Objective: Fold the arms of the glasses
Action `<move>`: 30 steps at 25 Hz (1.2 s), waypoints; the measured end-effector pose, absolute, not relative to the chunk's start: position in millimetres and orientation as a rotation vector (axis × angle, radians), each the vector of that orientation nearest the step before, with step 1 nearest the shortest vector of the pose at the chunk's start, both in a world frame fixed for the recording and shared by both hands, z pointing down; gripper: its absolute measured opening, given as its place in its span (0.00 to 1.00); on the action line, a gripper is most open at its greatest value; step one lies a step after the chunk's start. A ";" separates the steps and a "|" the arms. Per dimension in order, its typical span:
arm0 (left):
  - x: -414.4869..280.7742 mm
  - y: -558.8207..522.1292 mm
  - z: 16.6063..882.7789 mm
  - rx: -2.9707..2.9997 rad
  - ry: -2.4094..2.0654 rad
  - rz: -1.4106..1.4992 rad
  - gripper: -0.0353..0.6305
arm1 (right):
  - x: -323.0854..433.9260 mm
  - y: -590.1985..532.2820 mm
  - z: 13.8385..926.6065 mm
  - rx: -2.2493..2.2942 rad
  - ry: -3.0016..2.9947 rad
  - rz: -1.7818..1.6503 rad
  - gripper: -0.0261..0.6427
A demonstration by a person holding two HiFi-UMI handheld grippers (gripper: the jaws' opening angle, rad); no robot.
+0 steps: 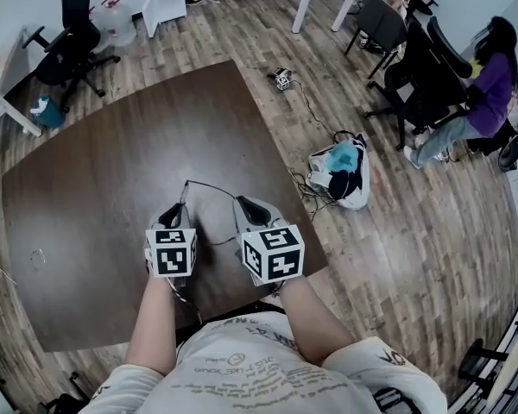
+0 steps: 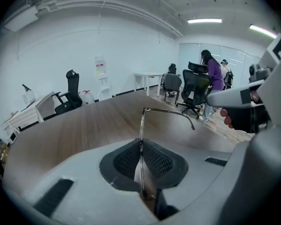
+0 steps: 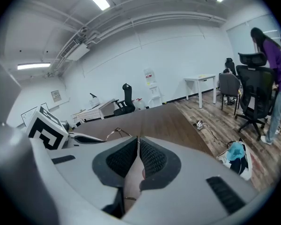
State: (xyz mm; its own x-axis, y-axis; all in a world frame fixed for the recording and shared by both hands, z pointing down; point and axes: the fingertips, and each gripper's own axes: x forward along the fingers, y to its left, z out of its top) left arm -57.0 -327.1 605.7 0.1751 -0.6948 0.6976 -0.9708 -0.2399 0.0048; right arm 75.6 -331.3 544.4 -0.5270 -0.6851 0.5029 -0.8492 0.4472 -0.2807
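1. Head view: the left forearm (image 1: 153,322) and the right forearm (image 1: 315,317) reach forward from the body side by side. They hold the left gripper (image 1: 180,209) and the right gripper (image 1: 246,203) near each other over the near part of the dark table (image 1: 95,188). Both grippers point away and downward.
2. Left gripper view: the left gripper (image 2: 141,146) is clamped on the glasses (image 2: 142,125). It grips the thin metal frame edge-on, so the frame stands upright out of the pads.
3. From the top of that frame one temple arm (image 2: 171,112) bends off to the right, unfolded. Its curved tip is free in the air, below the nose of the right gripper (image 2: 234,97).
4. Right gripper view: the right gripper (image 3: 137,144) has its jaws pressed together, with nothing visible between the pads. The glasses (image 3: 113,133) show just to its left, beside the left gripper (image 3: 79,138).
5. Head view: the glasses (image 1: 209,188) appear as a thin wire running from the left gripper's tip towards the right gripper's tip.
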 end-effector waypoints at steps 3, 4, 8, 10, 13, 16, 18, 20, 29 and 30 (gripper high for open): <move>-52.1 -322.3 583.3 2.087 -1.609 0.787 0.10 | 67.6 -329.1 530.0 1.305 -2.421 0.647 0.06; -50.5 -320.7 576.2 2.117 -1.627 0.784 0.10 | 65.0 -328.3 525.2 1.303 -2.429 0.612 0.06; -45.0 -316.4 544.5 2.243 -1.722 0.789 0.10 | 51.9 -324.2 506.6 1.264 -2.460 0.487 0.17; -41.3 -315.1 529.4 2.302 -1.760 0.794 0.10 | 49.5 -323.4 500.1 1.270 -2.454 0.446 0.18; -37.0 -310.8 511.6 2.375 -1.805 0.805 0.10 | 50.3 -323.1 493.0 1.301 -2.435 0.398 0.18; -34.2 -304.7 501.3 2.420 -1.838 0.815 0.10 | 53.0 -319.7 487.7 1.325 -2.432 0.380 0.18; -32.2 -301.4 498.0 2.437 -1.848 0.817 0.10 | 56.3 -317.0 484.9 1.343 -2.428 0.363 0.18; -31.1 -298.9 494.3 2.451 -1.855 0.818 0.10 | 58.8 -315.5 480.9 1.364 -2.419 0.327 0.18; -19.5 -287.8 483.1 2.501 -1.895 0.891 0.10 | 67.0 -306.2 477.5 1.376 -2.281 0.119 0.15; -18.4 -286.8 481.2 2.504 -1.898 0.892 0.10 | 66.4 -304.0 478.1 1.365 -2.282 0.127 0.13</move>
State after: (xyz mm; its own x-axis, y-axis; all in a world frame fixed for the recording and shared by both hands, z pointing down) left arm -18.4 -286.8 481.2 0.1785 -0.9215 0.3448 -0.8536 -0.3193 -0.4115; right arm 66.4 -304.0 478.1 -0.3914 -0.8075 0.4413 -0.8513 0.4998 0.1595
